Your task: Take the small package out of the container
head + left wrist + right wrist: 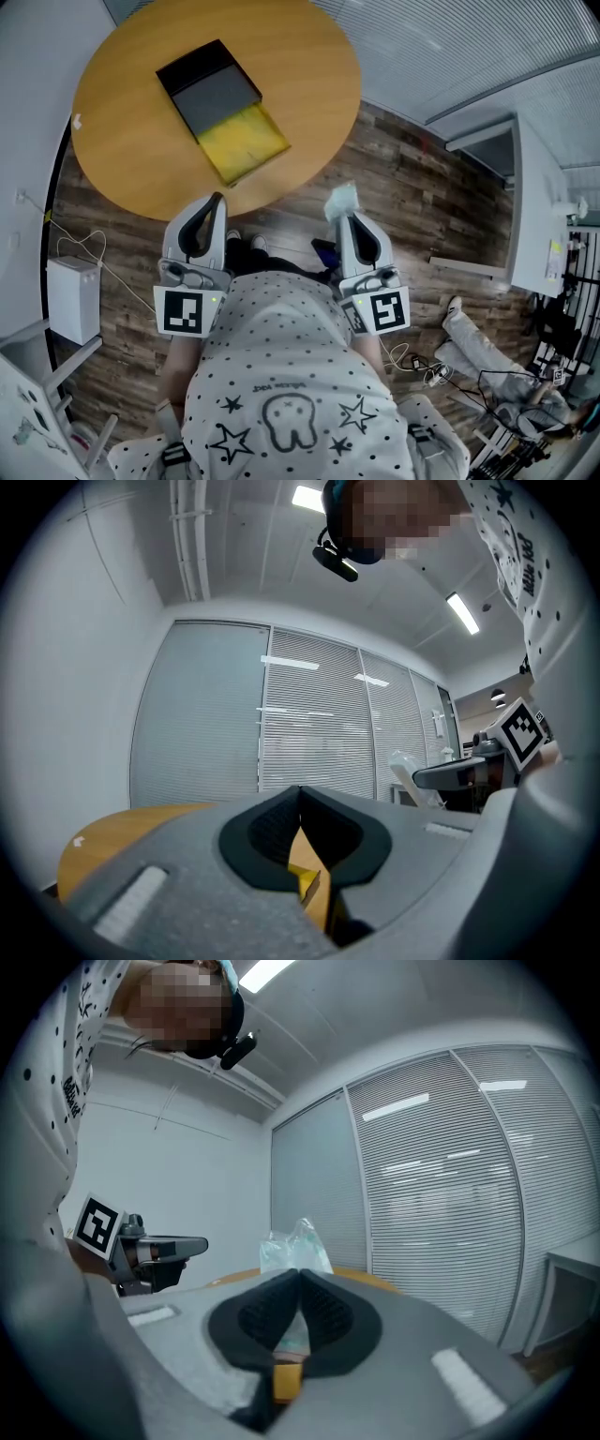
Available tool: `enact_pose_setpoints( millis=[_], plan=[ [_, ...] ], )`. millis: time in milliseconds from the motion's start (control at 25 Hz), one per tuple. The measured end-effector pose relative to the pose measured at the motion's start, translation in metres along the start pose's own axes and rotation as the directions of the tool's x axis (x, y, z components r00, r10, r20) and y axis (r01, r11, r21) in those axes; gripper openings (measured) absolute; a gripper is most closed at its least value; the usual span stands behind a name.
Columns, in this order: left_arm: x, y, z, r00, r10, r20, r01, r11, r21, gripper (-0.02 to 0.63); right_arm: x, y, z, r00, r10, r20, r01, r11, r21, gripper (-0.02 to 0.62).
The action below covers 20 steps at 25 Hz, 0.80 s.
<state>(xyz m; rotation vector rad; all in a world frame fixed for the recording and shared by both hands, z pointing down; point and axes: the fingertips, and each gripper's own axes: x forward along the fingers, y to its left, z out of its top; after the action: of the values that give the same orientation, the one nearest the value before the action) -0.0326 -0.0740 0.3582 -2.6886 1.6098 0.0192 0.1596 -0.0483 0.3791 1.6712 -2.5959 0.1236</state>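
Note:
The container (223, 108), a black open box with a yellow inside, lies on the round wooden table (122, 141) in the head view. Both grippers are held off the table's near edge, above the floor. My right gripper (339, 217) is shut on the small package (342, 199), a crinkled clear bag that sticks up past its jaws (295, 1246). My left gripper (217, 199) is shut with nothing between its pads; a strip of table and a yellow corner show through the slit below its jaws (305, 874).
A white box (73, 298) with cables stands on the wooden floor at the left. At the right are a white desk (539, 216) and a seated person's legs (487, 361). Slatted blinds (450, 1194) and white walls lie beyond the table.

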Motion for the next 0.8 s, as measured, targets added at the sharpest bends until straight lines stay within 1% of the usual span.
enact_pose_setpoints(
  millis=[280,640,800],
  plan=[
    [0.0003,-0.0007,-0.0011,1.000,0.002,-0.003,-0.002,1.000,-0.006,0.009,-0.0065,-0.0003,-0.0039,1.000,-0.002,-0.018,0.002,1.000,0.012,0.004],
    [0.0014,-0.0016,-0.0006,1.000,-0.002,0.000,0.002,1.000,-0.007,0.009,-0.0093,-0.0007,-0.0014,1.000,-0.003,-0.018,0.004,1.000,0.021,0.003],
    [0.0014,0.0003,0.0011,1.000,-0.001,0.014,0.000,1.000,0.023,0.009,-0.0081,0.0005,-0.0020,1.000,0.002,-0.021,-0.002,1.000,0.009,0.004]
  ],
)
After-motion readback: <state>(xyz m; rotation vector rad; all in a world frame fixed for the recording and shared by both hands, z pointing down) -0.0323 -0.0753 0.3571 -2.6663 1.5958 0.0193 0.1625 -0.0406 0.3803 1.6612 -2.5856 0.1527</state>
